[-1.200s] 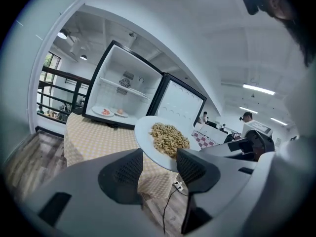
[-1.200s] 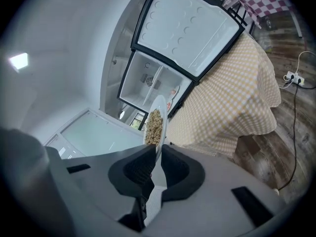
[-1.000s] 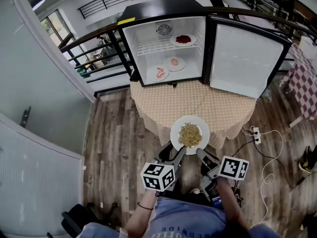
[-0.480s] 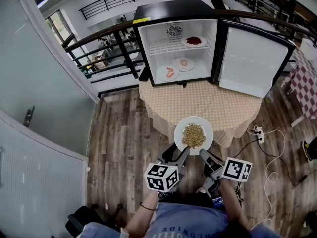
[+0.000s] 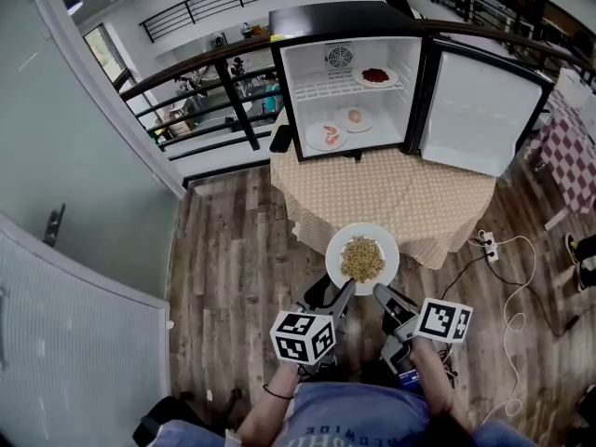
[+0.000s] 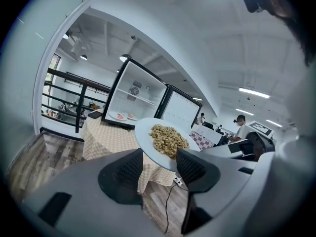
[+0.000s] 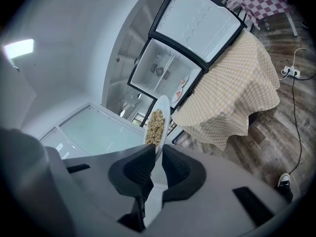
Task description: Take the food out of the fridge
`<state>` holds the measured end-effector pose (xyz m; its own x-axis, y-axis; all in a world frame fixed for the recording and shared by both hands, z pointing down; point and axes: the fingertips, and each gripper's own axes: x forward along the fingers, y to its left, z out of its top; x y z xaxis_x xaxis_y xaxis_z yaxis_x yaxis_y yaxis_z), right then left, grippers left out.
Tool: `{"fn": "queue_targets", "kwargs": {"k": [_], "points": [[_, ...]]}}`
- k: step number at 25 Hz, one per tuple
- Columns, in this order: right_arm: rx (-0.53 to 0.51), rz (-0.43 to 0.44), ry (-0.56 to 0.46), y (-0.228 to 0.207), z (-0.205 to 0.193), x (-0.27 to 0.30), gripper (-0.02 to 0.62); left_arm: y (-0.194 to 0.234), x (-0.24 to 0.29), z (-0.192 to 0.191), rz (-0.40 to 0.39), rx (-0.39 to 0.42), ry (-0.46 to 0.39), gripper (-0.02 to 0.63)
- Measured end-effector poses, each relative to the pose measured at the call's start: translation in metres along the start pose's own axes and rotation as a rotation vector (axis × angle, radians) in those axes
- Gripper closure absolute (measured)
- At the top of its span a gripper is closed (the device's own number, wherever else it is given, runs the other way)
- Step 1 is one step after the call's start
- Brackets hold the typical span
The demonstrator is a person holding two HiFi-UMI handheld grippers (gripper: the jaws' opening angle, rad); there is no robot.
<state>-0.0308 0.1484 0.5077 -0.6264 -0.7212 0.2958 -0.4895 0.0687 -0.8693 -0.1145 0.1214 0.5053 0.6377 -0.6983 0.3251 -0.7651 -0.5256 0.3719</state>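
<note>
While near the table, plate pinched in right tongs, left tongs spread; fridge beyond.

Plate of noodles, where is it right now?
Head view centre: the plate of noodles hangs before the checked table, near rim pinched by the right gripper.

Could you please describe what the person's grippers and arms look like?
The left gripper and right gripper have grey bodies, black ribbed pads and a white cube with black square markers. The person wears a blue-grey shirt and a dark wristband.
</note>
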Motion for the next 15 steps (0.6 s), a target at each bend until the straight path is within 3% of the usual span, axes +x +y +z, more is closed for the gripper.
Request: {"fn": "queue_targets", "kwargs": {"k": [15], "points": [[-0.014, -0.005, 0.017, 0.028, -0.048, 0.015, 0.545, 0.028, -0.054, -0.004, 0.01, -0.008, -0.023, 0.385]]}}
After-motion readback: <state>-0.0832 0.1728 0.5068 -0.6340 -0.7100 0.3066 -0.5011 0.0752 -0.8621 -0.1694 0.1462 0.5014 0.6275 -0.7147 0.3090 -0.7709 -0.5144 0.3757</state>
